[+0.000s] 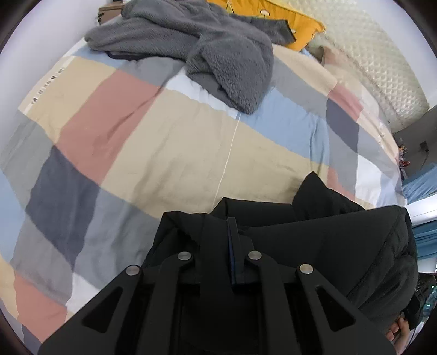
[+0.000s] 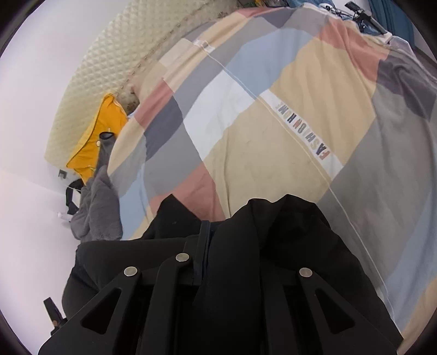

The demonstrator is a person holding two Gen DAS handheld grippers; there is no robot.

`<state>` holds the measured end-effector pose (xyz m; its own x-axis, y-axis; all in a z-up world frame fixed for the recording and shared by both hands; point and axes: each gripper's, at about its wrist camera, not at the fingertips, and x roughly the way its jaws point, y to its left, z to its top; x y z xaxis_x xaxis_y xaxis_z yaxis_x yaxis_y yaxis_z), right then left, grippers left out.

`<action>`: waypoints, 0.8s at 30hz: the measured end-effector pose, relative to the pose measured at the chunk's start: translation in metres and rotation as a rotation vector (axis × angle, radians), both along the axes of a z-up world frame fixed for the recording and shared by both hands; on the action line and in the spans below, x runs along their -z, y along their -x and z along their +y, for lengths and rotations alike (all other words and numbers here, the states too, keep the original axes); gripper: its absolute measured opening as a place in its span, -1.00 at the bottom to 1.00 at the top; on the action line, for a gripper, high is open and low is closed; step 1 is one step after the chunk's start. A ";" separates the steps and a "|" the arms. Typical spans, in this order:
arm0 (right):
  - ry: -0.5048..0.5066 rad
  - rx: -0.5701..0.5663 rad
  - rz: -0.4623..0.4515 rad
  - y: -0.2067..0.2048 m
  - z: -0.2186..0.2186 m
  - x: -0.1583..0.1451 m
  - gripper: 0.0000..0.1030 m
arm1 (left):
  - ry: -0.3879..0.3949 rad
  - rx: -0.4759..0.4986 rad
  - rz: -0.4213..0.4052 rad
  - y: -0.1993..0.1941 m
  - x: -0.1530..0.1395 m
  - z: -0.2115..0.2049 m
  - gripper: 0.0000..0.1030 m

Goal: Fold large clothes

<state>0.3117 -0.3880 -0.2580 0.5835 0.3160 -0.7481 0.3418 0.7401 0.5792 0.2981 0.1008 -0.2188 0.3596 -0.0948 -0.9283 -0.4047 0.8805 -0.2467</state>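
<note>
A large black jacket [image 1: 322, 237] hangs between both grippers above a bed with a patchwork cover [image 1: 169, 144]. My left gripper [image 1: 230, 229] is shut on a fold of the jacket, with cloth draped over its fingers. My right gripper [image 2: 207, 232] is shut on another part of the black jacket [image 2: 286, 245], which bunches over and hides most of its fingers. The jacket's lower part is out of view.
A grey fleece garment [image 1: 218, 52] lies in a heap at the far end of the bed; it also shows in the right wrist view [image 2: 98, 202]. A yellow pillow [image 1: 275, 16] lies behind it. A quilted cream headboard [image 1: 377, 62] and a white wall [image 2: 32, 109] border the bed.
</note>
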 end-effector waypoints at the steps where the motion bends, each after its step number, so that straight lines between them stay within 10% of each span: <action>1: 0.000 -0.001 -0.004 -0.004 0.000 0.006 -0.88 | 0.012 0.000 0.011 -0.006 0.006 0.000 -0.76; 14: -0.132 -0.088 -0.032 -0.003 -0.012 0.026 -0.68 | 0.245 -0.013 0.035 -0.019 0.044 0.021 -0.71; 21: -0.147 -0.108 -0.085 0.041 -0.031 -0.005 0.10 | 0.304 0.023 -0.035 0.021 0.022 0.032 -0.58; 24: -0.096 -0.089 -0.113 0.055 -0.038 -0.028 0.41 | 0.338 -0.005 -0.077 0.041 0.007 0.041 -0.16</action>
